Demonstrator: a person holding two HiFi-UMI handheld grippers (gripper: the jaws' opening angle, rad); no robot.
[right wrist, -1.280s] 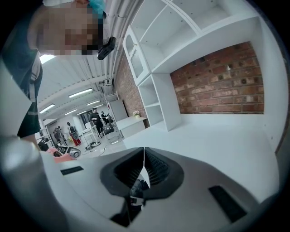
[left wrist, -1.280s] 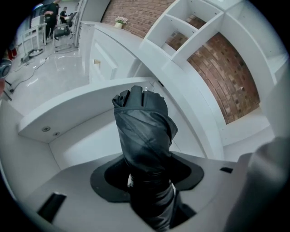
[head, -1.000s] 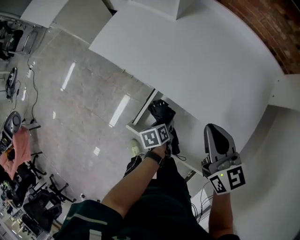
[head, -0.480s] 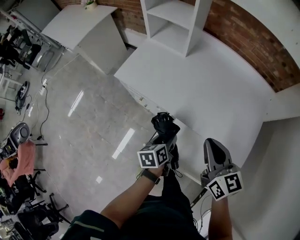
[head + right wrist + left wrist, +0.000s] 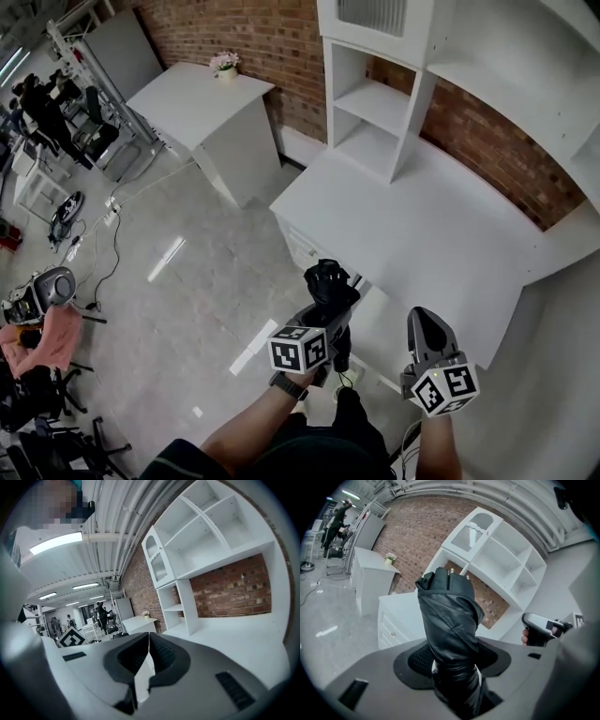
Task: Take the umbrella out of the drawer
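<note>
In the head view, the left hand-held gripper (image 5: pixel 331 323) has been raised over the last second. The folded black umbrella (image 5: pixel 330 283) pinched in it has been lifted with it, clear of the open drawer (image 5: pixel 380 321) at the edge of the table (image 5: pixel 422 234).

In the left gripper view, the umbrella is seen clamped between the jaws, standing up in front of the white shelves (image 5: pixel 497 559).

In the right gripper view, the right hand-held gripper (image 5: pixel 147 653) is shown pressed together on nothing.

The removal is judged as good as done.
</note>
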